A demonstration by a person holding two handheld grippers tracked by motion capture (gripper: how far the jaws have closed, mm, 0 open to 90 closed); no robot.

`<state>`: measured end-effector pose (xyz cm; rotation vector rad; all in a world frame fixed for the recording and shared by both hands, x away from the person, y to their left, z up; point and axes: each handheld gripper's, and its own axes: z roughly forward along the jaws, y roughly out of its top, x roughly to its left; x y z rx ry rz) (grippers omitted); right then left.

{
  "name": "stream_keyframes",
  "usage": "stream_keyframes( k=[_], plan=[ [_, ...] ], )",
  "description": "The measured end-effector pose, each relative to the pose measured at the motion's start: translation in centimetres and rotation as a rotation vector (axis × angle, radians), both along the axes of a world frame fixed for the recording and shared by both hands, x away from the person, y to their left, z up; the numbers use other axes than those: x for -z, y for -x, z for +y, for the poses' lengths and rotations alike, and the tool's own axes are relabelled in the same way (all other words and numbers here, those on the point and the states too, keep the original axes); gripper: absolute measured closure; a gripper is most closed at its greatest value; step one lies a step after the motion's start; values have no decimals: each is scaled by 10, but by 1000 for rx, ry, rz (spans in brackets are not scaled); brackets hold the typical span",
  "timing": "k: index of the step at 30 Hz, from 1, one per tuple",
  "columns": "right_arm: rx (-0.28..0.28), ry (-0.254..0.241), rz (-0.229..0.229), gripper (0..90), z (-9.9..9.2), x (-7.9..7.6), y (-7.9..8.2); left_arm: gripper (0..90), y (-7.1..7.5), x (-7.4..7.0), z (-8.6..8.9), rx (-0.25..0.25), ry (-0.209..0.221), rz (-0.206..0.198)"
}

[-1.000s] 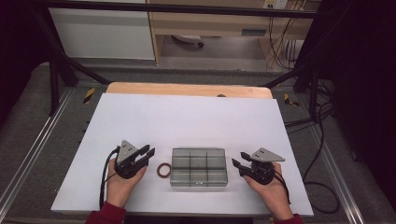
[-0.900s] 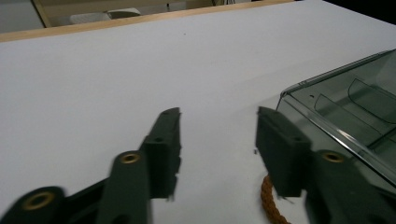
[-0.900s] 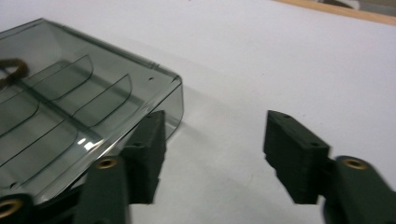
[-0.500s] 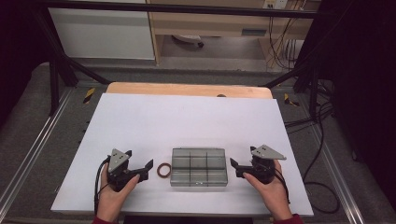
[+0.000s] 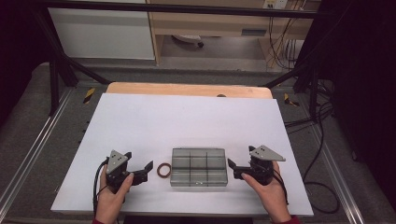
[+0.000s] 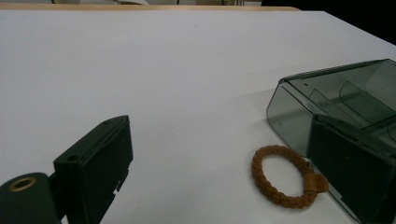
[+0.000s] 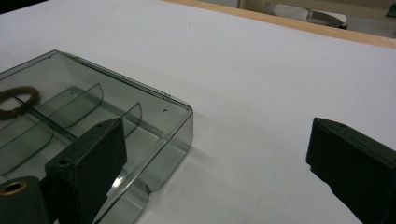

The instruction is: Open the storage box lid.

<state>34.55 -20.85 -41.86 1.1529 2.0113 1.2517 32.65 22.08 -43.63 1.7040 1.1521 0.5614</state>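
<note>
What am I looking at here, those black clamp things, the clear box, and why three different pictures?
A person sits at a white table and holds a tool in each hand. The left hand-held gripper and the right hand-held gripper each have two black jaws, which have just been opening; nothing is between them.

The high view looks down from above. The other two pictures come from small cameras riding on each gripper, looking along its jaws.

Between the grippers lies a clear grey divided box. A brown braided ring lies flat on the table by the box's left side. Nothing is held.
</note>
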Motion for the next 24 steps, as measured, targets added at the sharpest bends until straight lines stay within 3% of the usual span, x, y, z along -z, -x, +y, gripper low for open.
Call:
stream_keyframes(
  k=[6,13,24],
  plan=[
    [-28,-21,-13,42,11,-6,8,69,9,0,-5,37,7,-1],
    [-80,-11,-24,42,27,-8,18,68,17,2,-10,61,3,7],
    [-138,2,-22,38,45,-7,25,69,15,2,-16,95,-3,-14]
  ],
)
